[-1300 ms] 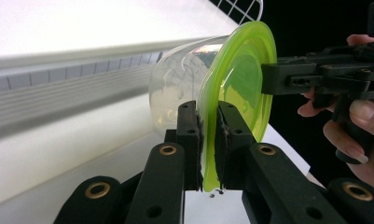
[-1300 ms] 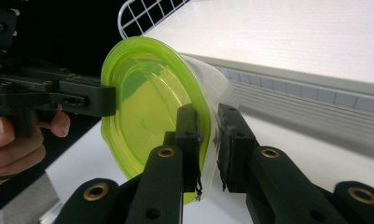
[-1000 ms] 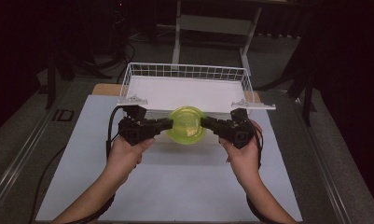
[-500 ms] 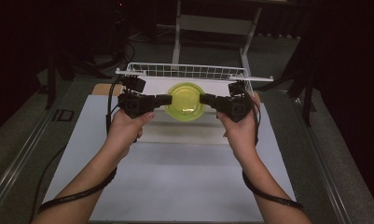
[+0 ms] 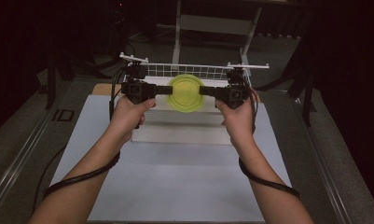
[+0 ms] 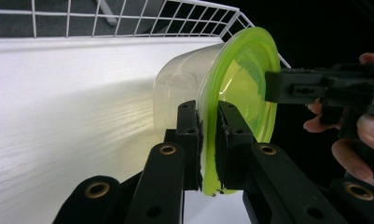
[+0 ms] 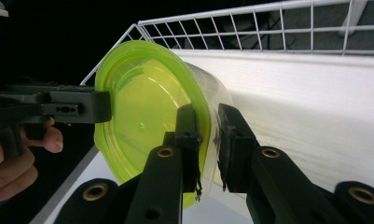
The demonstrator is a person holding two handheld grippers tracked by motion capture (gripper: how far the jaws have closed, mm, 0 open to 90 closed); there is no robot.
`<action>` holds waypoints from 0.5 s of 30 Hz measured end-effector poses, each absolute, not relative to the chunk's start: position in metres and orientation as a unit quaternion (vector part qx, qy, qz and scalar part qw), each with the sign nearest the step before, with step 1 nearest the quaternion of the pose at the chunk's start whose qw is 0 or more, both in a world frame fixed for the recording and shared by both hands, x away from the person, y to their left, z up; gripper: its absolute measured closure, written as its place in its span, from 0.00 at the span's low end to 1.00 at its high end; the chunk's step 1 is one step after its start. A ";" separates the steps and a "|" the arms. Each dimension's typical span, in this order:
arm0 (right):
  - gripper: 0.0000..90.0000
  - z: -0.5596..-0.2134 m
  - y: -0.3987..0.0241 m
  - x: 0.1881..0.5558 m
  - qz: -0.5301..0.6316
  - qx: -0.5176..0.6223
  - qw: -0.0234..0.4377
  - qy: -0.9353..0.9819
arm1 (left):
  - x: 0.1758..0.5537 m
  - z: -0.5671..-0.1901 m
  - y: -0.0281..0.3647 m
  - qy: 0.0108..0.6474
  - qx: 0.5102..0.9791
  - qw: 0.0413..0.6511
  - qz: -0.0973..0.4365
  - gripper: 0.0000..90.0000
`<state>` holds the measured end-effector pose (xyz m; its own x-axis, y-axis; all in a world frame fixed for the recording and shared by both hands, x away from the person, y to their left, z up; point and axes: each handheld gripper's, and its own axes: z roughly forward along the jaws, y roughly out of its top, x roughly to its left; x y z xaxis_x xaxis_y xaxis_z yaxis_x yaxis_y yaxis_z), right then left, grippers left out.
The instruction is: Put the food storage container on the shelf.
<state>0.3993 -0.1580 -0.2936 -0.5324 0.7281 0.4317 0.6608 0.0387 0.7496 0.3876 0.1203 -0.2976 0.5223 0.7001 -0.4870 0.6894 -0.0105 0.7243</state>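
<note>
Covering the bench (image 5: 175,186) is a pale sheet, with a white wire basket (image 5: 194,70) at its far end and a dark room around; no writing reads clearly. Left tongs (image 5: 162,90) and right tongs (image 5: 208,91) each pinch the green-lidded tub (image 5: 186,92), held above the basket's near edge.

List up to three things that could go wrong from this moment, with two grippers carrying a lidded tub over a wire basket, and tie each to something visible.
1. The left gripper and right gripper each pinch only the thin rim of the green lid; it could slip out.
2. The clear tub hangs from that lid and might pop off.
3. The load is near the wire basket, so it could knock the rim.
</note>
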 end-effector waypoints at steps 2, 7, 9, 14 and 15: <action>0.88 -0.294 -0.157 0.401 0.492 0.484 0.037 0.723 | 0.388 -0.299 0.119 0.493 0.711 0.500 0.013 0.90; 0.88 -0.295 -0.154 0.406 0.483 0.487 0.033 0.727 | 0.389 -0.303 0.120 0.493 0.715 0.495 0.022 0.88; 0.88 -0.296 -0.155 0.409 0.482 0.492 0.023 0.725 | 0.389 -0.304 0.121 0.493 0.714 0.496 0.022 0.86; 0.88 -0.297 -0.158 0.420 0.477 0.505 0.003 0.720 | 0.391 -0.309 0.122 0.496 0.711 0.498 0.015 0.86; 0.88 -0.296 -0.157 0.421 0.475 0.506 0.005 0.720 | 0.392 -0.309 0.122 0.497 0.712 0.497 0.018 0.86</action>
<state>0.4213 -0.1570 -0.2959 -0.4871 0.7343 0.4729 0.7239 0.0365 0.6889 0.3922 0.1219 -0.3087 0.5058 0.7246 -0.4680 0.6892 -0.0132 0.7244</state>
